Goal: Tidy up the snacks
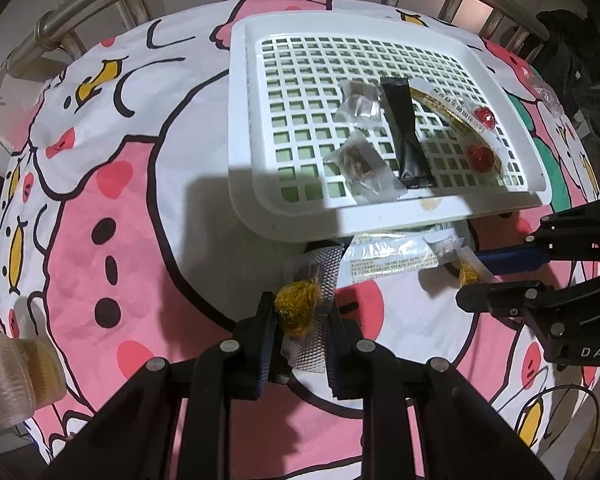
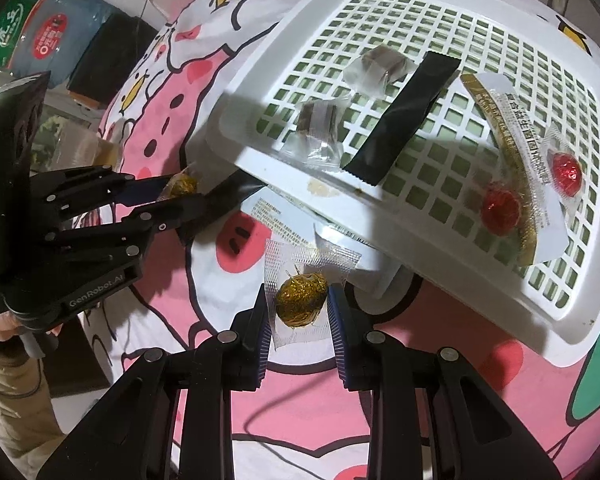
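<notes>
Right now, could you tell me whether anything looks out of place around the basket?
Yes. The white basket sits askew, its near edge propped up on a flat printed packet partly pinned beneath it. A small brownish stain marks that rim.

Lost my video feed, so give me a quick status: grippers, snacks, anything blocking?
Left gripper shut on a gold candy; right gripper shut on another gold candy. White basket already holds several snacks. White sachet lies against the basket's near edge.
</notes>
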